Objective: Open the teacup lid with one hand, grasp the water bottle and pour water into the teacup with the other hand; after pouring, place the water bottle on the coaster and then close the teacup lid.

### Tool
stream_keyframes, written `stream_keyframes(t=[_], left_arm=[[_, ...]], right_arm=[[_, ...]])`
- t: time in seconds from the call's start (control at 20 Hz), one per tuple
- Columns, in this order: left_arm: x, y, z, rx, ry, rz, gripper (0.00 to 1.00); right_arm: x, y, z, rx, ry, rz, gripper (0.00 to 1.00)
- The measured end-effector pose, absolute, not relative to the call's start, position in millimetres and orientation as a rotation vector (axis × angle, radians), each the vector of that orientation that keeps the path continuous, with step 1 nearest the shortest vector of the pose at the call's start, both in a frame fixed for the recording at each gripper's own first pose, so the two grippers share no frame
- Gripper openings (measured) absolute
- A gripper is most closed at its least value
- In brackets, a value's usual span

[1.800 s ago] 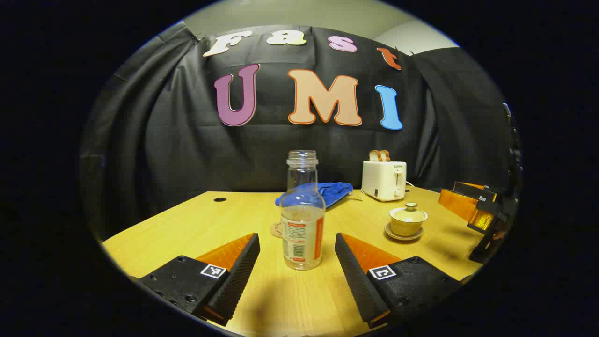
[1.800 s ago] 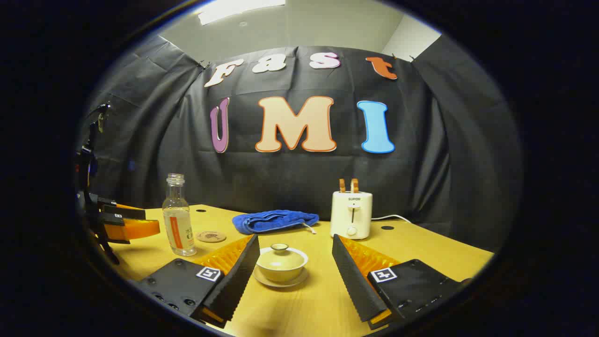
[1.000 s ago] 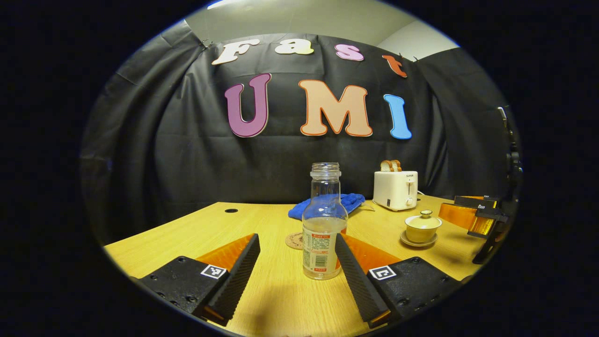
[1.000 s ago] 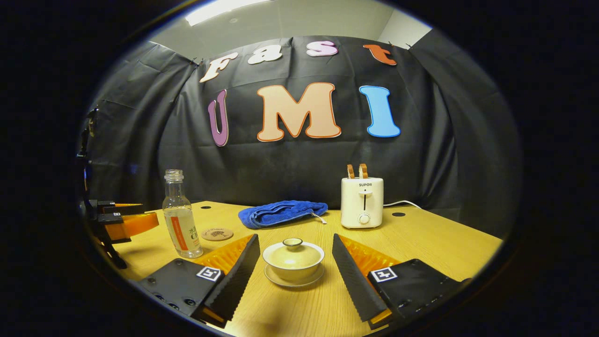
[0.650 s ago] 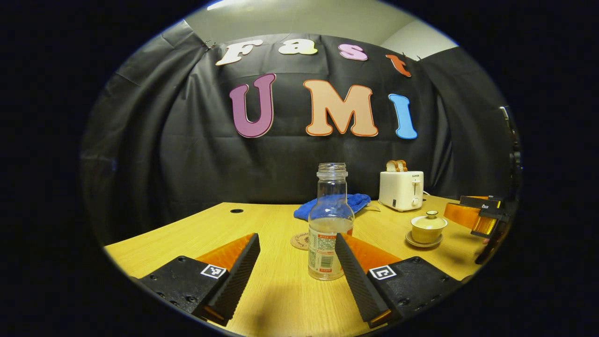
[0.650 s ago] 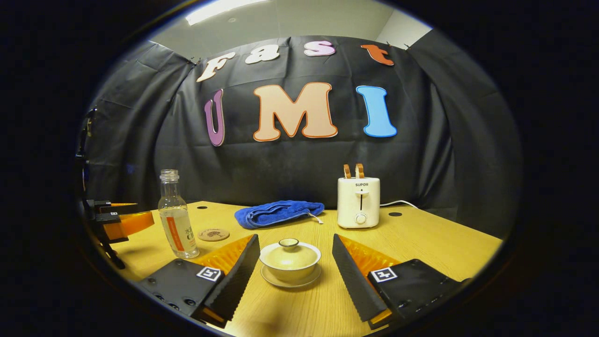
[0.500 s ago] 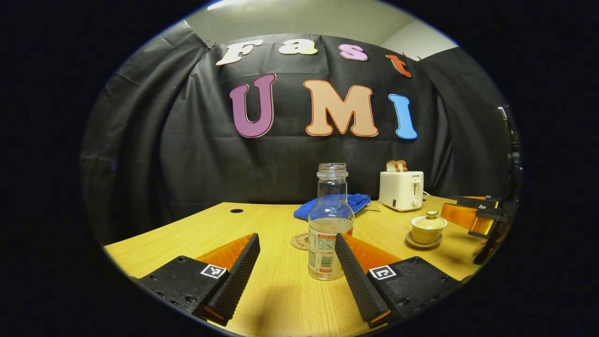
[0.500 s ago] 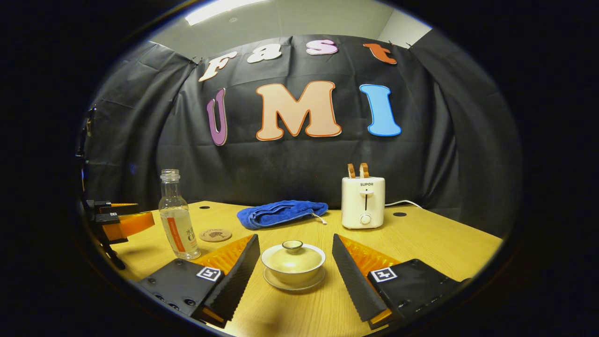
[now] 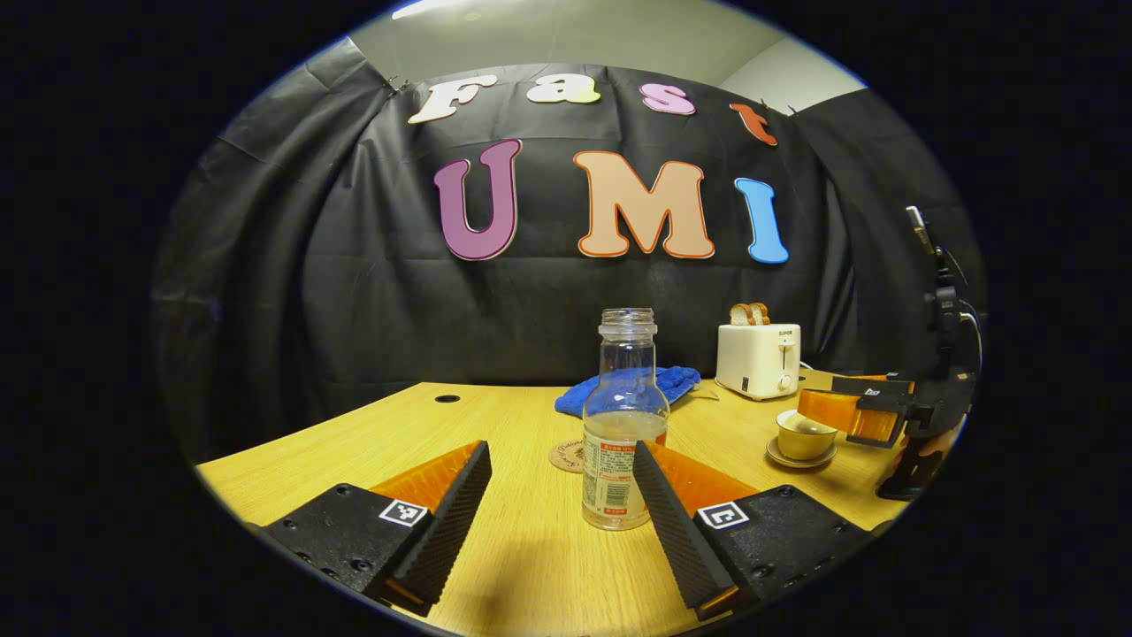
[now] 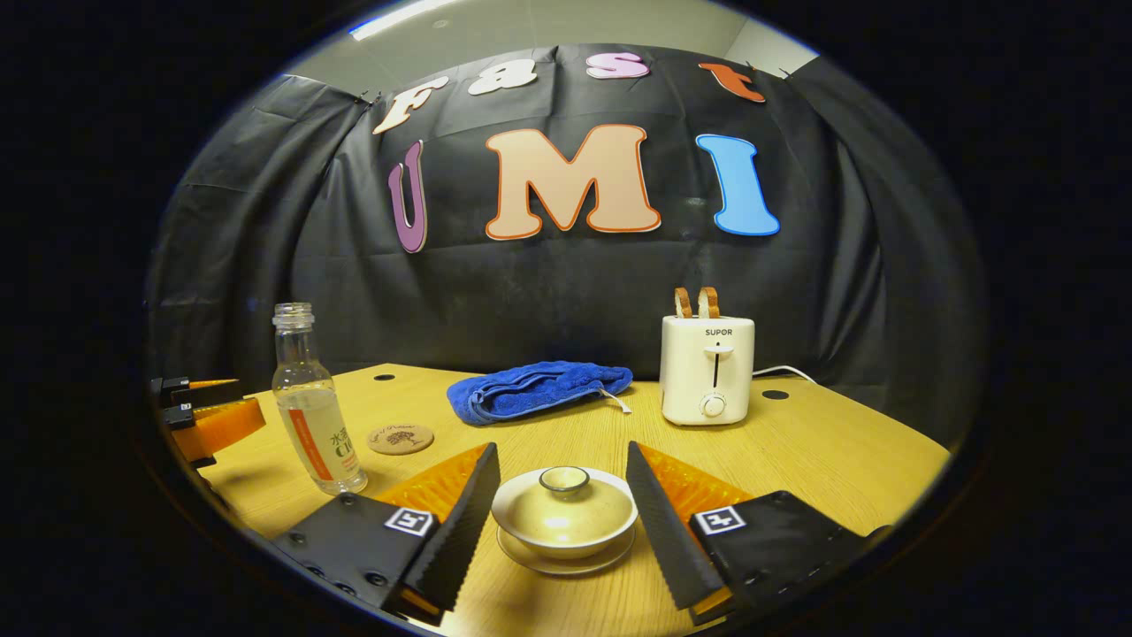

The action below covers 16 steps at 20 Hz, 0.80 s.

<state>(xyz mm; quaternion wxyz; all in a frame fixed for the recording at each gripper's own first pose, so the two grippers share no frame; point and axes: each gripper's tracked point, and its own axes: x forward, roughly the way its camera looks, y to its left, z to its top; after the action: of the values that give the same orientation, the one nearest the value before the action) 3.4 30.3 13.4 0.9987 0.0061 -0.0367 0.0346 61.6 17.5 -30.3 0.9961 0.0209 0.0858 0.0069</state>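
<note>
Since half a second ago, we have brought our right gripper (image 10: 559, 518) forward and lower around the cup (image 10: 564, 516), which now sits between its two fingers and looks larger in the right gripper view. Its jaws are wide open, one finger on each side of the cup, and neither finger clearly presses on it. The lid (image 10: 564, 495) is on the cup, its knob upright, and the cup stands on its saucer (image 10: 566, 553) on the table (image 10: 840, 464).

In the left gripper view we see the right gripper (image 9: 845, 413) over the cup (image 9: 805, 435), so the lid is hidden there.

Our left gripper (image 9: 562, 495) has hardly shifted. Its jaws are wide open, holding nothing. The bottle (image 9: 623, 425) stands upright and uncapped between the fingers, close against our right finger (image 9: 672, 522), with a wide gap to the other. We cannot tell whether that finger touches it. Water fills about the lower half.

The coaster (image 9: 566, 456) lies flat just behind the bottle; in the right gripper view it (image 10: 401, 438) is just beside the bottle (image 10: 309, 416). A blue towel (image 10: 535, 389) is bunched farther back, and a toaster (image 10: 707, 369) holding two slices stands near the wall.
</note>
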Motion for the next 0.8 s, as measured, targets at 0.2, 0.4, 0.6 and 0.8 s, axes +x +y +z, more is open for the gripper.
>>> stream_keyframes(t=[0.2, 0.4, 0.6, 0.8], left_arm=[[3.4, 30.4, 13.5, 0.013, -0.073, 0.069, 0.94], [2.7, 30.9, 13.4, 0.013, -0.073, 0.069, 0.95], [2.6, 30.3, 12.6, 0.013, -0.073, 0.069, 0.95], [2.1, 27.3, 13.3, 0.013, -0.074, 0.052, 0.95]], right_arm=[[70.4, 16.6, -42.6, 0.028, 0.239, 0.009, 0.84], [77.4, 16.1, -48.9, 0.026, 0.253, 0.013, 0.34], [73.7, 17.7, -45.0, 0.023, 0.247, 0.018, 0.32], [70.0, 19.4, -36.7, 0.027, 0.205, 0.035, 0.31]])
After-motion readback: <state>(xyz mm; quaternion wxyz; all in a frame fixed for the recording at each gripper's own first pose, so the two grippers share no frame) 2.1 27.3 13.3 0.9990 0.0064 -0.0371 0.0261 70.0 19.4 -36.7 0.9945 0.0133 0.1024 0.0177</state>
